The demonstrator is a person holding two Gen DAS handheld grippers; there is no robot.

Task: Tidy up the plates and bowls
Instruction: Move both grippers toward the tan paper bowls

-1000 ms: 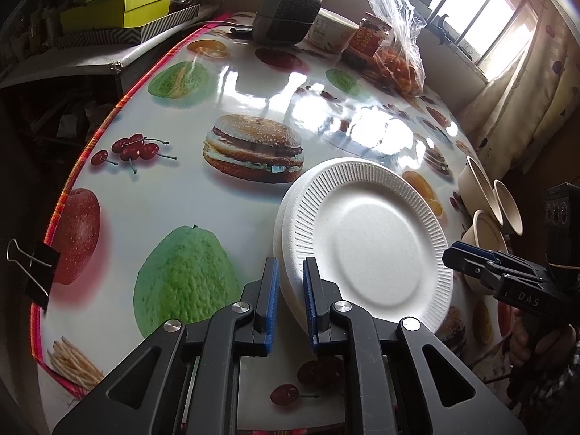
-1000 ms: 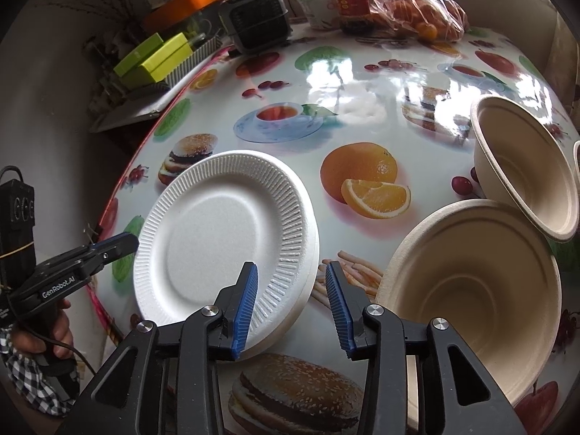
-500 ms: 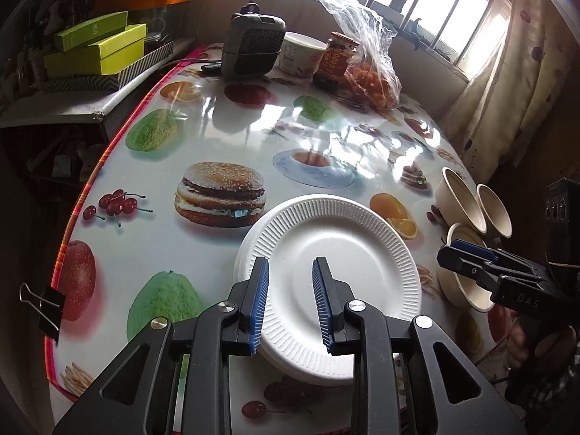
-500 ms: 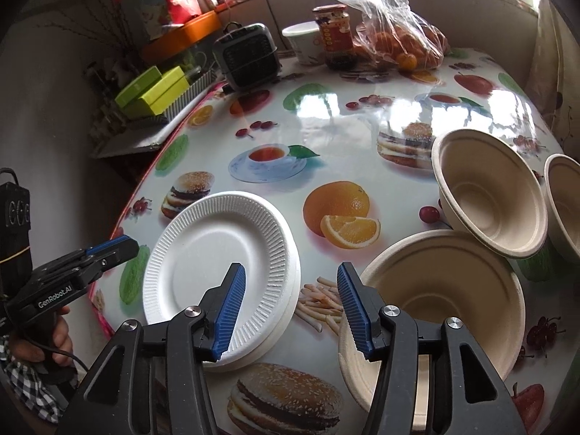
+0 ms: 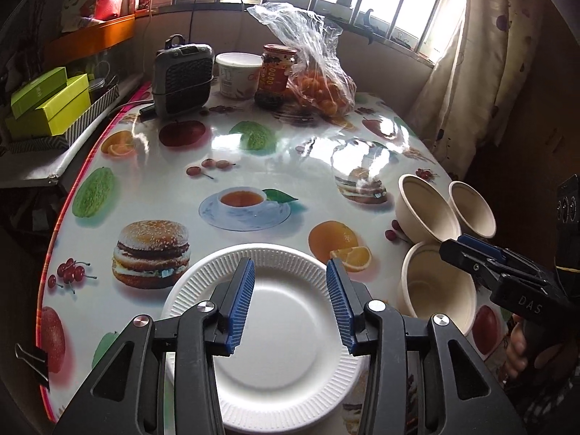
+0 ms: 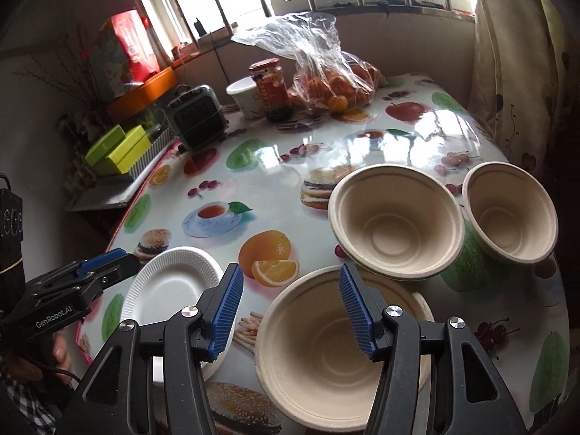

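Note:
A stack of white ribbed plates (image 5: 290, 344) lies flat on the fruit-print table (image 5: 275, 166), near its front edge. My left gripper (image 5: 290, 268) hovers above the stack with its jaws opening and nothing between them. My right gripper (image 6: 290, 272) hangs over the table with its jaws opening, also empty. Below it are the plates (image 6: 170, 290) on the left and a large beige bowl (image 6: 326, 344) on the right. Two more beige bowls (image 6: 395, 224) (image 6: 511, 214) stand behind the large one, the nearer leaning on its rim.
At the table's far edge stand a grey heater (image 5: 183, 76), a white tub (image 5: 237, 76), a red jar (image 5: 277, 76) and a plastic bag of oranges (image 5: 319, 87). Green boxes (image 5: 47, 105) sit on a side shelf at left. A curtain (image 5: 482, 83) hangs at right.
Both grippers have risen and drawn back from the plate stack. The left jaws, closed on the plate rim a second ago, let go and spread. The right jaws have widened too.

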